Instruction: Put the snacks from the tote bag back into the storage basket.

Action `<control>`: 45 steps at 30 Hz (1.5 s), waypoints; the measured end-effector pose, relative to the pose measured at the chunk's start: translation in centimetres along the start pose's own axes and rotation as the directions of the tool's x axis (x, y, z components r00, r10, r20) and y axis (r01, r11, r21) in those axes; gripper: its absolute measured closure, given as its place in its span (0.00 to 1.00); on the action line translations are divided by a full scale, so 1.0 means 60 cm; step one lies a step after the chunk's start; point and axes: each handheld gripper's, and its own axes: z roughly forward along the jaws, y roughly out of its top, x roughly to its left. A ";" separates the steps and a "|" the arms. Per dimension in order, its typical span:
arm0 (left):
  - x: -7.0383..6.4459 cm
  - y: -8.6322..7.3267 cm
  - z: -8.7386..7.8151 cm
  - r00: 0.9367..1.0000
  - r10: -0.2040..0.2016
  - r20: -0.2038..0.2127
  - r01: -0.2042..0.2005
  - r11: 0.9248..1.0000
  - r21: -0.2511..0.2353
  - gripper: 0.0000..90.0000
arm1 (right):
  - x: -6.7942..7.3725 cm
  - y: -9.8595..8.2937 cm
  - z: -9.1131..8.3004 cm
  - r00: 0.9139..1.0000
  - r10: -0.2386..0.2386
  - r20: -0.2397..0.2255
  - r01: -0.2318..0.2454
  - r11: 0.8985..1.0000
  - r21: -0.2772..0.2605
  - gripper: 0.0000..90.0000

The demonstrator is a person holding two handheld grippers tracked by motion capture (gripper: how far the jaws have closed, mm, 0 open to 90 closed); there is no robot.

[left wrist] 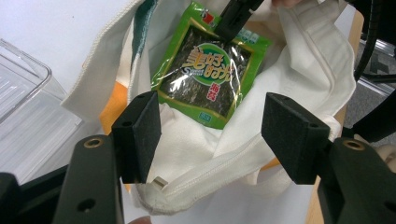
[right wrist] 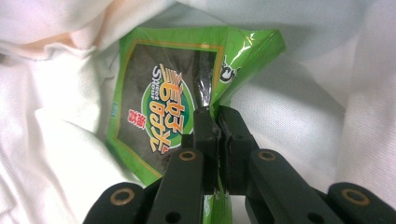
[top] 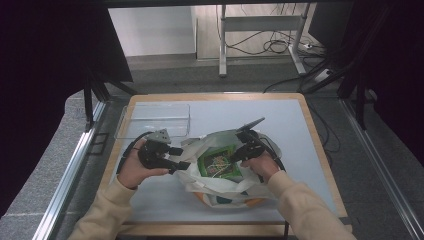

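We see our right gripper point(right wrist: 217, 116) clenched on the edge of a green seaweed snack packet point(right wrist: 159, 107), which lies inside the white cloth bag point(top: 220, 187) near the front middle of the table point(top: 295, 130). Our left gripper point(left wrist: 210, 135) has its jaws spread wide at the bag's rim, the hem running between them, though we cannot tell whether either jaw touches the cloth. A clear plastic tray point(top: 155, 120) sits behind the left hand point(top: 132, 170), apart from the bag.
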 end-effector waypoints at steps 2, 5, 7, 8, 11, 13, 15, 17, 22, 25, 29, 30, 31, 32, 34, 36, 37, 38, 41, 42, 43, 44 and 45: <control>0.001 0.000 0.000 1.000 0.001 0.000 -0.001 1.000 0.001 0.41 | 0.000 -0.002 -0.007 1.000 -0.015 -0.001 0.015 1.000 -0.010 0.96; 0.001 0.000 0.000 1.000 0.001 0.000 -0.001 1.000 0.001 0.41 | -0.002 -0.005 -0.018 1.000 -0.025 -0.003 0.025 0.999 -0.024 0.95; 0.002 -0.001 0.000 1.000 0.004 -0.001 -0.004 1.000 0.002 0.41 | -0.003 -0.007 -0.026 0.999 -0.034 -0.005 0.034 0.999 -0.035 0.95; 0.002 0.000 0.000 1.000 0.006 0.000 -0.006 1.000 0.001 0.41 | -0.003 -0.008 -0.031 0.999 -0.046 -0.002 0.046 0.998 -0.042 0.95; 0.000 0.000 0.000 1.000 0.001 -0.001 -0.001 1.000 0.000 0.41 | -0.003 -0.010 -0.044 0.998 -0.068 -0.007 0.067 0.996 -0.064 0.95; 0.000 0.000 -0.001 1.000 0.005 0.000 -0.005 1.000 -0.001 0.41 | 0.000 -0.011 -0.051 0.996 -0.084 -0.008 0.083 0.994 -0.074 0.95; 0.000 0.000 -0.001 1.000 0.005 0.000 -0.005 1.000 -0.001 0.41 | 0.002 -0.012 -0.056 0.995 -0.101 -0.010 0.100 0.992 -0.082 0.95; 0.000 0.000 -0.001 1.000 0.005 -0.001 -0.005 1.000 -0.001 0.41 | 0.004 -0.013 -0.061 0.994 -0.112 -0.012 0.111 0.990 -0.091 0.95; 0.001 -0.001 0.000 1.000 0.004 -0.001 -0.004 1.000 0.002 0.41 | 0.003 -0.013 -0.079 0.991 -0.133 -0.006 0.131 0.983 -0.129 0.95; 0.001 -0.001 0.000 1.000 0.006 -0.001 -0.006 1.000 0.002 0.41 | 0.002 -0.013 -0.092 0.989 -0.148 -0.003 0.147 0.979 -0.143 0.95; 0.000 -0.001 0.000 1.000 0.000 -0.003 0.000 1.000 0.003 0.41 | 0.001 -0.016 -0.107 0.986 -0.169 0.000 0.167 0.972 -0.163 0.95; 0.000 -0.001 0.000 1.000 0.000 -0.002 0.000 1.000 0.003 0.41 | 0.001 -0.016 -0.110 0.984 -0.177 0.003 0.175 0.970 -0.169 0.96; 0.000 -0.001 0.000 1.000 0.000 -0.003 0.000 1.000 0.003 0.41 | 0.000 -0.016 -0.115 0.983 -0.184 0.004 0.182 0.968 -0.175 0.96; 0.000 -0.001 0.000 1.000 0.000 -0.002 0.000 1.000 0.003 0.41 | 0.000 -0.016 -0.119 0.982 -0.190 0.004 0.187 0.965 -0.183 0.96; 0.000 -0.001 0.000 1.000 -0.001 -0.002 0.001 1.000 0.003 0.41 | -0.001 -0.017 -0.128 0.979 -0.201 0.005 0.199 0.960 -0.198 0.96; 0.001 -0.001 0.000 1.000 -0.001 -0.002 0.001 1.000 0.004 0.41 | -0.002 -0.017 -0.137 0.977 -0.212 0.003 0.207 0.955 -0.213 0.96; 0.001 -0.001 0.000 1.000 -0.001 -0.002 0.001 1.000 0.003 0.41 | -0.001 -0.018 -0.141 0.976 -0.218 0.006 0.214 0.952 -0.220 0.96; 0.000 -0.001 0.000 1.000 0.000 -0.002 0.000 1.000 0.003 0.41 | -0.001 -0.018 -0.145 0.975 -0.223 0.003 0.218 0.949 -0.228 0.96; 0.000 -0.001 0.000 1.000 0.000 -0.002 0.000 1.000 0.003 0.41 | 0.001 -0.019 -0.154 0.969 -0.247 -0.003 0.239 0.940 -0.242 0.97; 0.000 -0.001 0.000 1.000 0.001 -0.002 -0.001 1.000 0.003 0.41 | 0.002 -0.019 -0.157 0.967 -0.254 0.000 0.246 0.938 -0.244 0.97; 0.000 -0.001 0.000 1.000 0.002 -0.002 -0.002 1.000 0.004 0.41 | 0.002 -0.019 -0.160 0.966 -0.258 0.003 0.251 0.936 -0.246 0.97; 0.000 -0.001 0.000 1.000 0.002 -0.002 -0.002 1.000 0.004 0.41 | 0.002 -0.019 -0.162 0.965 -0.262 0.007 0.256 0.934 -0.248 0.97; 0.000 -0.001 0.000 1.000 0.002 -0.002 -0.002 1.000 0.004 0.41 | 0.002 -0.018 -0.165 0.964 -0.266 0.009 0.259 0.933 -0.250 0.97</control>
